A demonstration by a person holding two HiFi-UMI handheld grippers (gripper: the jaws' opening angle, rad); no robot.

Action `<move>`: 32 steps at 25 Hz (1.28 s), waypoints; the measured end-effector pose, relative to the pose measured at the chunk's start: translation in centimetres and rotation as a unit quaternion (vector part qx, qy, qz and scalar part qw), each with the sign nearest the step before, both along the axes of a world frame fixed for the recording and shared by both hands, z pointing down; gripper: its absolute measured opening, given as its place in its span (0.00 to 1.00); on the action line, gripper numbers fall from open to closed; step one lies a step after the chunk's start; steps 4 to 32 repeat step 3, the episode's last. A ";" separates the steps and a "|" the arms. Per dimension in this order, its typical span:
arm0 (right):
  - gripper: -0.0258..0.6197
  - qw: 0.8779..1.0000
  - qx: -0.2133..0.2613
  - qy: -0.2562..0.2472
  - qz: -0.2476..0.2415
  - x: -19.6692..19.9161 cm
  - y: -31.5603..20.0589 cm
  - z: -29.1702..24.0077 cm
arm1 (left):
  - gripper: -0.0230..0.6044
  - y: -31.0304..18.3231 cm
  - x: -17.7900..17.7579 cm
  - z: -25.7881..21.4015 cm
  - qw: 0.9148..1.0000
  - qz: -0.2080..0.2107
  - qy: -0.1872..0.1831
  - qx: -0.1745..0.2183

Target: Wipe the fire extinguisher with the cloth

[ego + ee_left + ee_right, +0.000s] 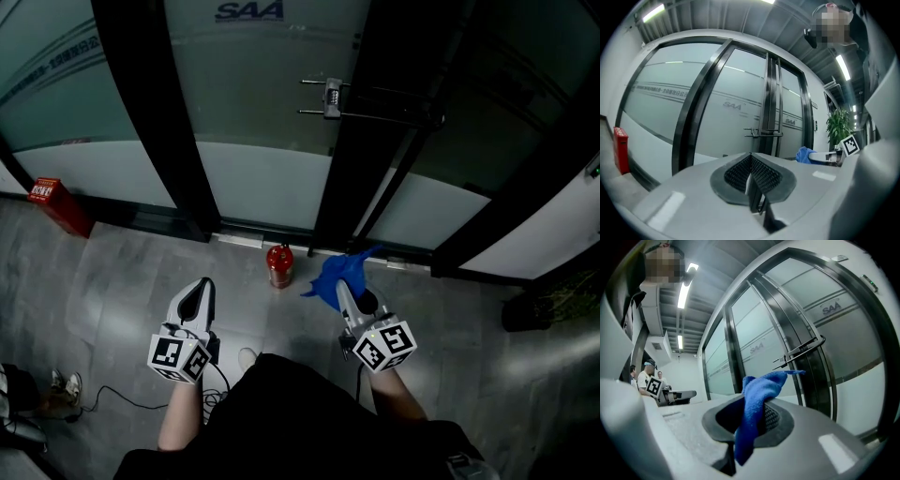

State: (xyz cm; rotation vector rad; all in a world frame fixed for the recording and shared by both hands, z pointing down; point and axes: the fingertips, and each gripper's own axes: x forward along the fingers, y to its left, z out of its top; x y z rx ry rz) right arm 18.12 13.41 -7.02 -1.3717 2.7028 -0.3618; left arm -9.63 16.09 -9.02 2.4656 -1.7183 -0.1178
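Reads "SAA" in dark letters on the frosted glass door [248, 56] at 12 o'clock of the head view, and again, paler, on the panes in both gripper views. Shows a line of small characters on the left pane and white print on the red box [52, 199] at 9 o'clock, both too small to read. Finds the extinguisher [279, 265] on the grey floor just before the door sill, near centre: red, upright, long axis vertical, valve end up. Has the left gripper [202, 286] at 7 o'clock, jaws closed together on nothing. Clamps the blue cloth [333, 274] in the right gripper [345, 292] at 5 o'clock, one end poking past the jaws toward the door, just right of the extinguisher and apart from it.
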 end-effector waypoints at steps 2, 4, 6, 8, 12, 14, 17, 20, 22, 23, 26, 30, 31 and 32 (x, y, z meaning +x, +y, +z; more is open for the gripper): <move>0.12 1.000 -0.001 -0.001 -0.001 0.1 -0.2 -0.1 | 0.05 -0.1 0.0 0.3 1.000 -0.004 -0.006 -0.003; 0.12 1.000 -0.001 -0.001 -0.001 0.2 -0.4 -0.1 | 0.05 -0.1 0.0 0.5 1.000 -0.006 -0.008 -0.004; 0.12 1.000 -0.001 -0.001 -0.001 0.2 -0.4 -0.1 | 0.05 -0.1 0.0 0.5 1.000 -0.006 -0.008 -0.004; 0.12 1.000 -0.001 -0.001 -0.001 0.2 -0.4 -0.1 | 0.05 -0.1 0.0 0.5 1.000 -0.006 -0.008 -0.004; 0.12 1.000 -0.001 -0.001 -0.001 0.2 -0.4 -0.1 | 0.05 -0.1 0.0 0.5 1.000 -0.006 -0.008 -0.004; 0.12 1.000 -0.001 -0.001 -0.001 0.2 -0.4 -0.1 | 0.05 -0.1 0.0 0.5 1.000 -0.006 -0.008 -0.004; 0.12 1.000 -0.001 -0.001 -0.001 0.2 -0.4 -0.1 | 0.05 -0.1 0.0 0.5 1.000 -0.006 -0.008 -0.004; 0.12 1.000 -0.001 -0.001 -0.001 0.2 -0.4 -0.1 | 0.05 -0.1 0.0 0.5 1.000 -0.006 -0.008 -0.004; 0.12 1.000 -0.001 -0.001 -0.001 0.2 -0.4 -0.1 | 0.05 -0.1 0.0 0.5 1.000 -0.006 -0.008 -0.004; 0.12 1.000 -0.001 -0.001 -0.001 0.2 -0.4 -0.1 | 0.05 -0.1 0.0 0.5 1.000 -0.006 -0.008 -0.004; 0.12 1.000 -0.001 -0.001 -0.001 0.2 -0.4 -0.1 | 0.05 -0.1 0.0 0.5 1.000 -0.006 -0.008 -0.004; 0.12 1.000 -0.001 -0.001 -0.001 0.2 -0.4 -0.1 | 0.05 -0.1 0.0 0.5 1.000 -0.006 -0.008 -0.004; 0.12 1.000 -0.001 -0.001 -0.001 0.2 -0.4 -0.1 | 0.05 -0.1 0.0 0.5 1.000 -0.006 -0.008 -0.004; 0.12 1.000 -0.001 -0.001 -0.001 0.2 -0.4 -0.1 | 0.05 -0.1 0.0 0.5 1.000 -0.006 -0.008 -0.004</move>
